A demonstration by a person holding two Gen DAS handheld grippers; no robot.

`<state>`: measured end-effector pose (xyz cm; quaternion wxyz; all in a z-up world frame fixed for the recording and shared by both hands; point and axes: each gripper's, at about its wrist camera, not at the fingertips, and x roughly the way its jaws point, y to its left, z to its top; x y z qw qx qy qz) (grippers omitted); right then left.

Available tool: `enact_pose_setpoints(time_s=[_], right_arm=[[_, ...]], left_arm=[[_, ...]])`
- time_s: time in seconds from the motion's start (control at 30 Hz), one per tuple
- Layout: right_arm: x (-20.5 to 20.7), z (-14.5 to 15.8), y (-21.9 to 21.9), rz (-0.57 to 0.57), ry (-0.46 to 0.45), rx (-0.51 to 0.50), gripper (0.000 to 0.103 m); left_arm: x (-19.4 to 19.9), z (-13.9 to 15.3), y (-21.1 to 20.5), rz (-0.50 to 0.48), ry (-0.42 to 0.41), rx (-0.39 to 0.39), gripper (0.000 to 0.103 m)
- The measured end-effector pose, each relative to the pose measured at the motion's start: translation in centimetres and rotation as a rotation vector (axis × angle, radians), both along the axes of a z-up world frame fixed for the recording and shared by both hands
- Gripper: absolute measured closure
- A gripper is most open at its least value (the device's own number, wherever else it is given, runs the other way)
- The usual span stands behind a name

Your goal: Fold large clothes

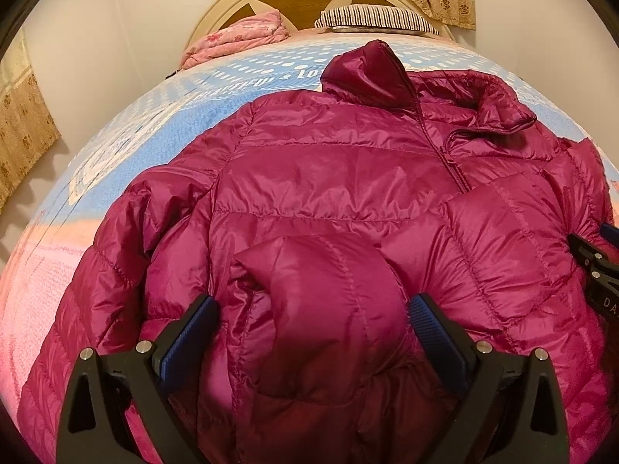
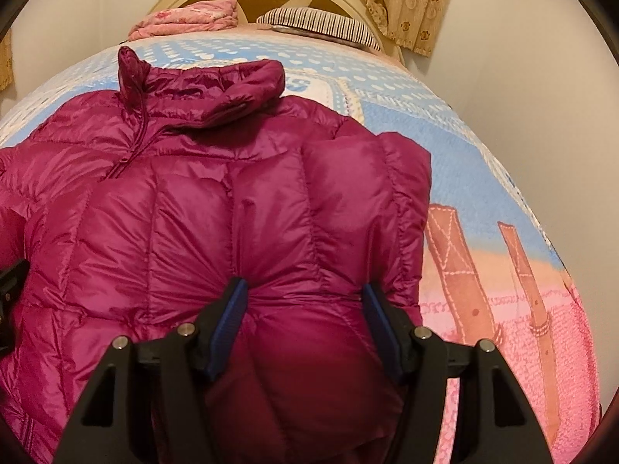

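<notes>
A magenta puffer jacket (image 1: 329, 178) lies front up on the bed, collar toward the headboard, zip partly closed. It also fills the right wrist view (image 2: 193, 201). Its right sleeve is folded in across the chest (image 1: 483, 239). My left gripper (image 1: 311, 309) stands wide, and a puffed fold of the jacket's lower part bulges between its blue pads (image 1: 193, 332). My right gripper (image 2: 303, 301) is narrower, its blue pads (image 2: 232, 309) pressed into bunched jacket fabric near the folded right side. The right gripper's body shows at the left wrist view's right edge (image 1: 595, 266).
The bed carries a blue, white and pink patterned blanket (image 2: 483, 201). A folded pink quilt (image 1: 240, 38) and a striped pillow (image 1: 375, 17) lie by the cream headboard (image 1: 232, 4). Beige flowered curtains (image 2: 418, 4) hang behind. A white wall runs along the bed's left.
</notes>
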<state>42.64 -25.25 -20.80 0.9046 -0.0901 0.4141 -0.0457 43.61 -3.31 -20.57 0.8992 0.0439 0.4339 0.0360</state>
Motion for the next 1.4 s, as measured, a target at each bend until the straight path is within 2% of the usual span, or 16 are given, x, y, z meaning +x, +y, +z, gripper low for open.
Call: enact_pose_setpoints(time_s=[0.07,0.13,0.23,0.3,0.5,0.63,0.7,0.8,0.87,0.9,0.93,1.0,1.03,1.1,1.23,1.4], right_arm=[[0.0,0.2,-0.3,0.002,0.003,0.023,0.037],[-0.3,0.8,-1.0,0.012,0.007,0.064,0.037],[-1.7,2.1,-1.2,0.022,-0.009,0.067,0.026],[-3.6,3.4,-1.0,0.035,-0.038,0.066,0.016],[-8.4,4.3,1.2,0.111,-0.063,0.067,0.014],[-10.9,4.0,2.6,0.140,-0.076,0.087,0.014],[-11.6,3.9,3.0,0.154,-0.083,0.094,0.014],[-12.6,3.8,3.5,0.169,-0.095,0.097,0.014],[-13.0,3.7,3.6,0.168,-0.107,0.101,0.014],[-13.1,3.7,3.5,0.165,-0.110,0.106,0.014],[-13.3,3.8,3.4,0.161,-0.112,0.113,0.014],[-13.7,3.9,3.1,0.160,-0.122,0.124,0.014],[-13.8,4.0,3.0,0.159,-0.126,0.124,0.014],[-14.0,4.1,2.4,0.152,-0.137,0.124,0.014],[-14.1,4.3,0.9,0.119,-0.153,0.135,0.014],[-14.1,4.4,-1.2,0.064,-0.171,0.161,0.014]], left_arm=[[-0.4,1.1,0.5,-0.008,0.015,-0.019,0.003],[-2.1,3.2,1.3,-0.013,-0.029,0.001,0.003],[-5.7,6.7,3.7,-0.043,-0.128,0.036,0.003],[-8.3,8.1,6.6,-0.004,-0.175,0.100,0.003],[-14.1,6.2,17.0,0.225,-0.079,0.178,0.003],[-18.0,4.1,22.2,0.343,-0.007,0.107,0.003],[-19.5,3.4,23.9,0.364,0.012,-0.003,0.003],[-20.4,2.9,24.3,0.367,0.010,-0.109,0.003],[-20.2,2.9,23.5,0.342,-0.005,-0.124,0.003],[-19.9,2.7,23.0,0.328,-0.008,-0.111,0.009],[-19.5,2.5,22.5,0.328,-0.002,-0.085,0.039],[-18.7,2.0,22.1,0.322,0.026,-0.035,0.074],[-18.6,2.3,22.1,0.323,0.015,-0.036,0.083],[-18.4,3.7,22.2,0.335,-0.013,0.007,0.088],[-18.5,8.2,22.6,0.367,-0.141,0.102,0.089],[-17.7,14.2,18.8,0.294,-0.292,0.194,0.089]])
